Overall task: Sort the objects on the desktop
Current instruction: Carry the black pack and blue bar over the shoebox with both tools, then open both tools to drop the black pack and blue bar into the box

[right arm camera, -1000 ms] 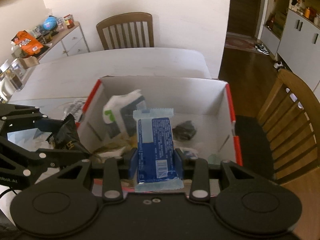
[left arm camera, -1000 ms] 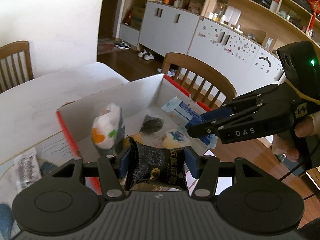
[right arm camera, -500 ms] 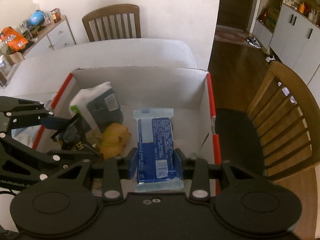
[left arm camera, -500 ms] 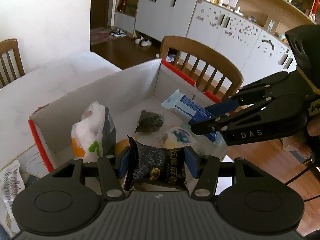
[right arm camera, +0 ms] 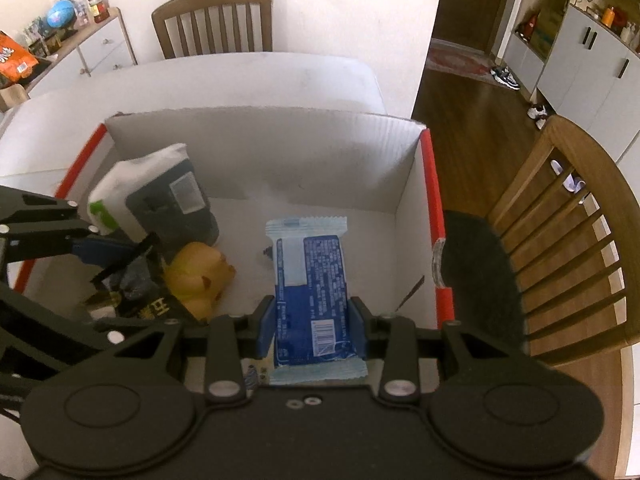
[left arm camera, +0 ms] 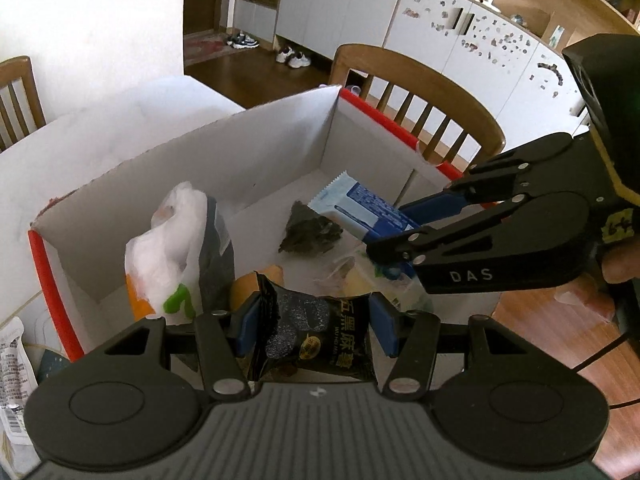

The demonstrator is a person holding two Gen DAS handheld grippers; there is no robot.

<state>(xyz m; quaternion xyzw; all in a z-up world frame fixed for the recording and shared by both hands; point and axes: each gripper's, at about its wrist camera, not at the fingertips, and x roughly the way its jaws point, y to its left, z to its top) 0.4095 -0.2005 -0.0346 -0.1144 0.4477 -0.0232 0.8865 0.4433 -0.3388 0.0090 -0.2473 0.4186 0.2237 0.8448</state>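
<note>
Cardboard makes up the open white box with red-edged side walls (right arm camera: 434, 200) on the pale bench (right arm camera: 240, 76). Inside, at its left, a white plastic bag with green and orange print (left arm camera: 168, 256) stands against a grey pouch (right arm camera: 172, 204); near them lies a yellow soft toy (right arm camera: 198, 276), and a dark crumpled wrapper (left arm camera: 310, 232) rests mid-floor. The left claw (left arm camera: 312, 324), part closed, grips a black snack packet with gold lettering (left arm camera: 316, 336) over the box's near left. The right claw (right arm camera: 312, 322), narrower, clamps a blue and white wrapped bar (right arm camera: 310, 280) over the box's near right.
</note>
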